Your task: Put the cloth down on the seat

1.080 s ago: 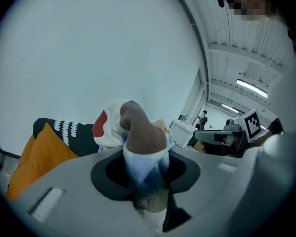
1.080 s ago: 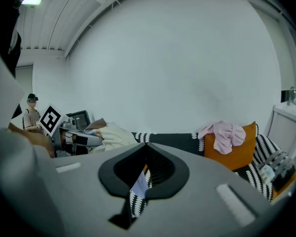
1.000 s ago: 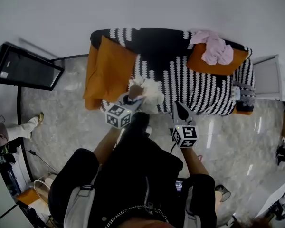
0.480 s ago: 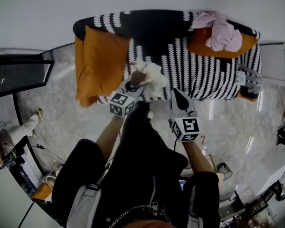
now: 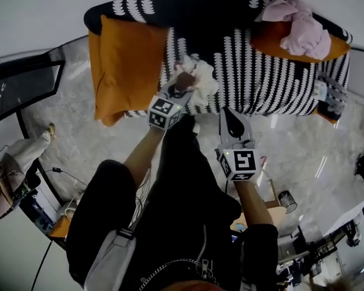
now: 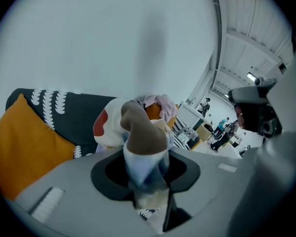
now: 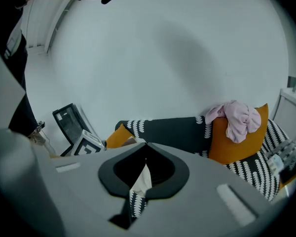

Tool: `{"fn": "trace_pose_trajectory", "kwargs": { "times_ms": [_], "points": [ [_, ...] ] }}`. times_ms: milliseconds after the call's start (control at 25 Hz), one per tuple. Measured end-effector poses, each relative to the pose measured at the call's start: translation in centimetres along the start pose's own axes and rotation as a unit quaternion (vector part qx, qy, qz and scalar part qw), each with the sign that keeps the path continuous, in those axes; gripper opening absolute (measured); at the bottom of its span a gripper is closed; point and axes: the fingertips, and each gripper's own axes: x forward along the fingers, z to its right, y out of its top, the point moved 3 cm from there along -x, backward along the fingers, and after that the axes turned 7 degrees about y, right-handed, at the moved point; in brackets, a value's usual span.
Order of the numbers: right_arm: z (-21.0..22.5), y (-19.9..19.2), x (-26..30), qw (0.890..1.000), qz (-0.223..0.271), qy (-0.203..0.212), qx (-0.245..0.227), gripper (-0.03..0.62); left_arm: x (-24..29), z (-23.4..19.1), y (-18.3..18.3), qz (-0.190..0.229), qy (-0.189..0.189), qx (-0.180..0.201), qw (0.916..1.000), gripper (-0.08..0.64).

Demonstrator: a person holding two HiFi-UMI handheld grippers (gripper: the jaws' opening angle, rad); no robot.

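My left gripper (image 5: 181,91) is shut on a bunched white cloth (image 5: 199,81) with brown and red patches. It holds the cloth just above the front of the black-and-white patterned sofa seat (image 5: 264,83). In the left gripper view the cloth (image 6: 138,130) bulges up from between the jaws and hides their tips. My right gripper (image 5: 233,125) hangs lower, in front of the sofa's edge. Its black jaws meet with nothing between them. The right gripper view looks along them (image 7: 145,149) to the sofa back (image 7: 172,130).
A large orange cushion (image 5: 124,59) leans on the sofa's left end. Another orange cushion (image 5: 279,41) at the right end carries a pink garment (image 5: 306,29). Small items (image 5: 330,93) lie at the seat's right end. A dark framed panel (image 5: 18,90) stands left.
My left gripper has carried the cloth forward, from in front of the sofa's edge to over the seat. The right gripper stayed shut and low.
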Motion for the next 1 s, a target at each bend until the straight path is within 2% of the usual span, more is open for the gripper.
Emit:
{"fn": "trace_pose_trajectory", "kwargs": {
  "times_ms": [160, 280, 520, 1000],
  "points": [
    [2.3, -0.4, 1.3, 0.999, 0.01, -0.026, 0.03, 0.003, 2.8, -1.7, -1.4, -0.001, 0.009, -0.008, 0.9999, 0.137],
    [3.1, -1.7, 2.0, 0.998, -0.005, -0.033, 0.048, 0.003, 4.4, -2.3, -3.1, -0.01, 0.013, -0.022, 0.9996, 0.137],
    [3.5, -4.3, 3.4, 0.997, -0.042, -0.022, 0.061, 0.003, 8.0, -4.0, -7.6, -0.06, 0.027, -0.039, 0.9971, 0.137],
    [3.7, -8.9, 4.7, 0.987, -0.084, -0.043, 0.127, 0.003, 11.8, -7.5, -16.2, -0.164, 0.036, -0.021, 0.9856, 0.138]
  ]
}}
